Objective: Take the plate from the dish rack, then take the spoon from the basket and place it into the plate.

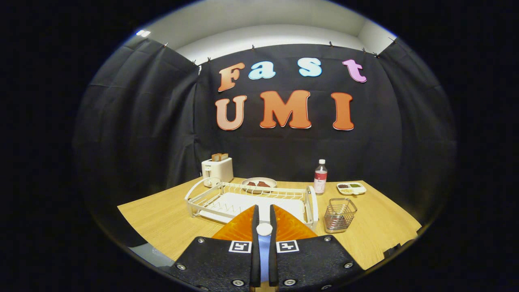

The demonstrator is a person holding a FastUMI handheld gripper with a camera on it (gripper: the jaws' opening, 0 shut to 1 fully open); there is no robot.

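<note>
1. Black cloth walls close in a booth around a pale wooden desk [162, 219], with a white ceiling above.
2. An orange ribbed plate [239, 231] sits just ahead of the claw [264, 215], at the near edge of the desk. The two fingers stand nearly pressed together, with a narrow gap between them. The plate's rim seems to run through that gap, so the claw looks pinched on the plate, though the contact itself is hidden and I cannot be sure.
3. Just beyond the plate stands the white wire dish rack [247, 198], on the middle of the desk. No dish is visible in its slots, so my reading is that the plate is already out of the rack and the first step is done or close to it.
4. Beside the rack, towards the desk's right edge, stands a small wire basket [339, 214]. Whether a spoon is in it is too small to tell. Fetching the spoon and laying it in the plate appear to be left.
5. Along the far edge, from the left corner: a white toaster [217, 170] with bread in it, a shallow dish of dark food [259, 183], a clear bottle [320, 176], and a small divided tray [351, 187].
</note>
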